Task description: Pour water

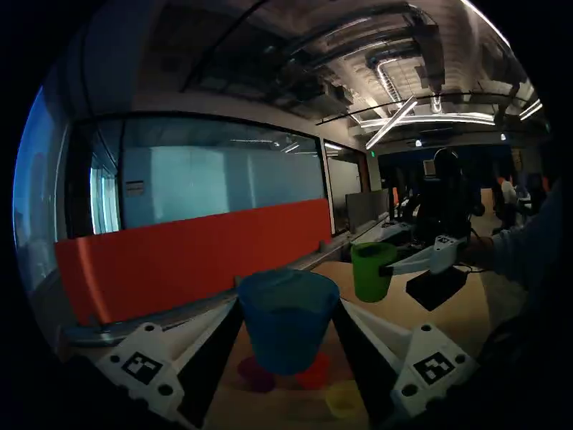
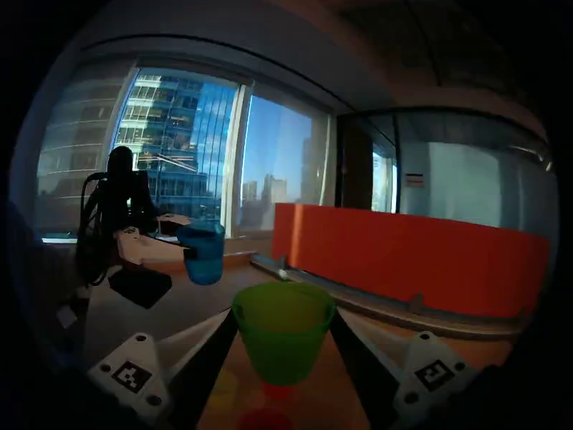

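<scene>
- We are losing the left gripper's (image 1: 288, 324) fingertips behind the blue cup (image 1: 288, 337).
- The green cup (image 2: 283, 333) is covering part of a red thing (image 2: 278, 392) beneath it.
- We are watching a sleeve (image 1: 528, 244) running off the right edge.

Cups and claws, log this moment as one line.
left claw: shut on blue cup | right claw: shut on green cup | cups: upright, apart | pour: not started

blue cup (image 1: 288, 326), green cup (image 2: 283, 337), orange partition (image 1: 193, 256)

Left tongs (image 1: 288, 308) tight around blue cup (image 1: 288, 333); right tongs (image 2: 283, 315), green cup (image 2: 283, 340).
</scene>
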The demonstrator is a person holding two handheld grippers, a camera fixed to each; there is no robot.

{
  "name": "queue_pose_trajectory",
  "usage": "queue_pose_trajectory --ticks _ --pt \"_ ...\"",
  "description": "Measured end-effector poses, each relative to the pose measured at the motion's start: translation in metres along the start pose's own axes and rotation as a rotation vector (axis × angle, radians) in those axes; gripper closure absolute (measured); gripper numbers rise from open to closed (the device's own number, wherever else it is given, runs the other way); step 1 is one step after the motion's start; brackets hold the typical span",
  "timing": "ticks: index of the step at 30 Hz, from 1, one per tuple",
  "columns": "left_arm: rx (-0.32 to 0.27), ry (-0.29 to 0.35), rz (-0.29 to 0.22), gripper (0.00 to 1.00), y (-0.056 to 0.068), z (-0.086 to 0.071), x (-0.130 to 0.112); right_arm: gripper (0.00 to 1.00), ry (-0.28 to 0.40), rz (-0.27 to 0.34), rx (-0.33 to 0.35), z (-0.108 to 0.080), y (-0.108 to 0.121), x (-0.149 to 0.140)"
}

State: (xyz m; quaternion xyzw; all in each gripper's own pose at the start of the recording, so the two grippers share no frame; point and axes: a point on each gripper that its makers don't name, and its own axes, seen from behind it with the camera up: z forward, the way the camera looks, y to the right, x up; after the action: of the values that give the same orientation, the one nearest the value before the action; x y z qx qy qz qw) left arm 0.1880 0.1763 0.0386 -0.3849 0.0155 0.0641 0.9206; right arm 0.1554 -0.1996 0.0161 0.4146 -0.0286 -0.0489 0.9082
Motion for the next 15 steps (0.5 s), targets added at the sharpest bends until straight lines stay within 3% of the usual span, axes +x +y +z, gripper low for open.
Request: queue_pose_trajectory --ticks 15 --pt "0.039 0.047 0.223 0.15 -0.001 0.004 0.045 0.08 -0.011 0.006 0.100 0.023 -0.042 -0.008"
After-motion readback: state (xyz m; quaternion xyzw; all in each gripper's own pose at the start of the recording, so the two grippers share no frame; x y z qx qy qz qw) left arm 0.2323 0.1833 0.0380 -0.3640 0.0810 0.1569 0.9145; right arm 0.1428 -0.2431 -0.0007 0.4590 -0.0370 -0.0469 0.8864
